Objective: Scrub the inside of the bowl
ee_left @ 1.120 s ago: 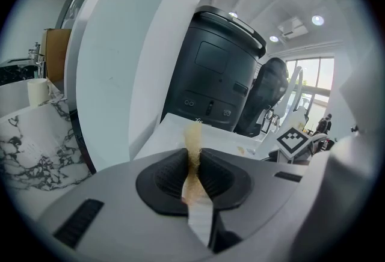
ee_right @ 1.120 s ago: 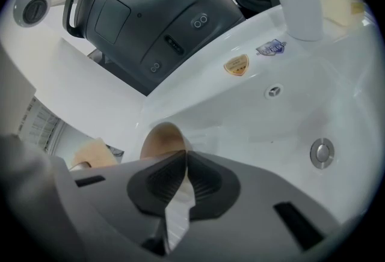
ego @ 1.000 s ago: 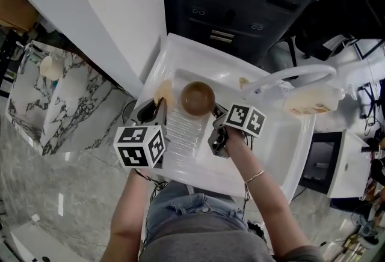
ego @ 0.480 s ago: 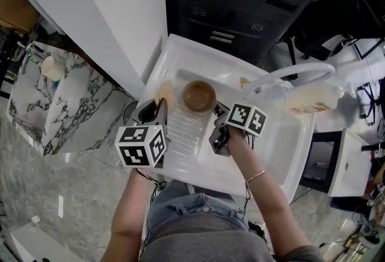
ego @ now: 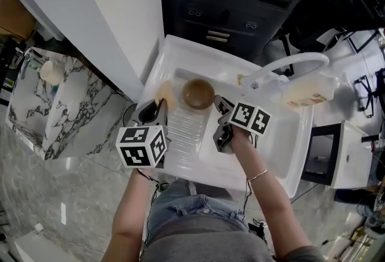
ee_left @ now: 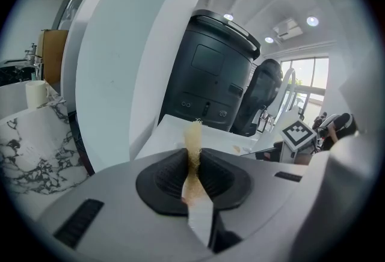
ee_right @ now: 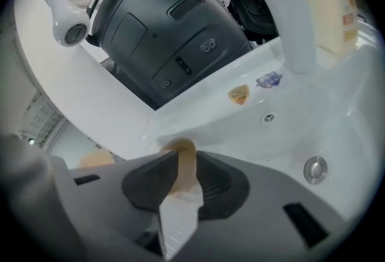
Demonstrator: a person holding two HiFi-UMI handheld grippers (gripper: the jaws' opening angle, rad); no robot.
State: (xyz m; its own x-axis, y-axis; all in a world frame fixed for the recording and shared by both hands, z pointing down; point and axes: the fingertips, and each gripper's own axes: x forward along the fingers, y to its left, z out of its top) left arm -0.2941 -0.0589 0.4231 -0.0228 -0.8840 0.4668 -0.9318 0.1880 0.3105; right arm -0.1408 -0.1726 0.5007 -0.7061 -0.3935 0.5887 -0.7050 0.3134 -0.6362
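Jaws of the left gripper (ee_left: 194, 155) pinch a thin, fibrous yellow sponge (ee_left: 194, 133). Right gripper (ee_right: 185, 161) clamps the rim of the round brown bowl (ego: 198, 94).

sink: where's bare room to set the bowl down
Free: the ridged drainboard below the bowl, between left gripper and right gripper; the basin floor right of the right gripper, on the faucet side. Crowded round the bowl, where the sponge and both grippers meet.

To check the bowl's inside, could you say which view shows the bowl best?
The head view: the bowl sits open side up, its whole inside showing. The right gripper view shows only its rim between the jaws; the left gripper view shows none of it.
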